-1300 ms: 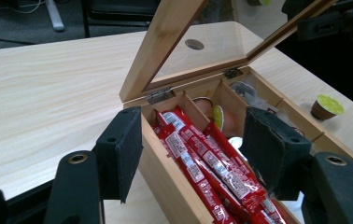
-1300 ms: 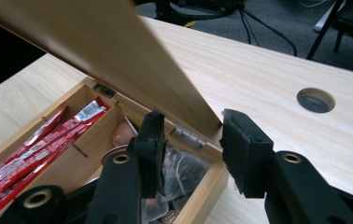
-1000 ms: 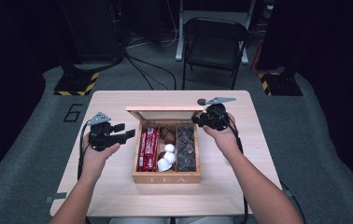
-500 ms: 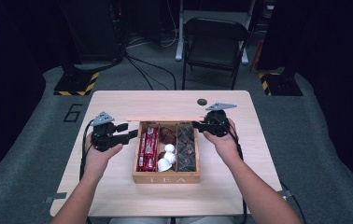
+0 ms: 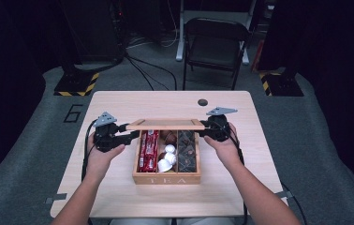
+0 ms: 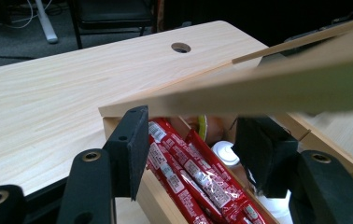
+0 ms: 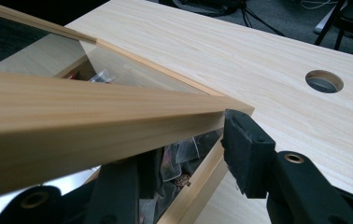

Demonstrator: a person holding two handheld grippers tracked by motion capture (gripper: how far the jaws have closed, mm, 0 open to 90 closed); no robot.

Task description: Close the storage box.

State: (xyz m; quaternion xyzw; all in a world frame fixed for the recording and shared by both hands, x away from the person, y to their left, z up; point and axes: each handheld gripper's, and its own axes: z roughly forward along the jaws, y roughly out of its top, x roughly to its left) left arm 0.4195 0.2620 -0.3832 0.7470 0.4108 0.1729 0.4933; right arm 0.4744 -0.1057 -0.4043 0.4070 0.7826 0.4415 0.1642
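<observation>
A wooden tea box (image 5: 165, 178) stands mid-table, its hinged lid (image 5: 165, 124) tilted low over it. Inside lie red packets (image 5: 148, 150), white capsules (image 5: 168, 154) and dark sachets (image 5: 188, 150). My right gripper (image 5: 203, 129) is shut on the lid's right end; in the right gripper view the lid's frame (image 7: 86, 121) runs between the jaws of that gripper (image 7: 181, 163). My left gripper (image 5: 132, 132) sits at the box's left rear corner, open. Its jaws have just been closing. In the left gripper view this gripper (image 6: 193, 149) straddles the box wall and red packets (image 6: 188, 177), under the lid (image 6: 258, 88), pressing nothing.
The light wooden table (image 5: 119, 103) has a round cable hole (image 5: 202, 102) behind the box. A folding chair (image 5: 212, 42) stands beyond the far edge, with dark floor and cables around it. Bare tabletop lies on both sides of the box.
The lid has swung down from nearly upright to low over the box, with my right gripper coming down along with it. My left gripper has edged in toward the lid's left end.
</observation>
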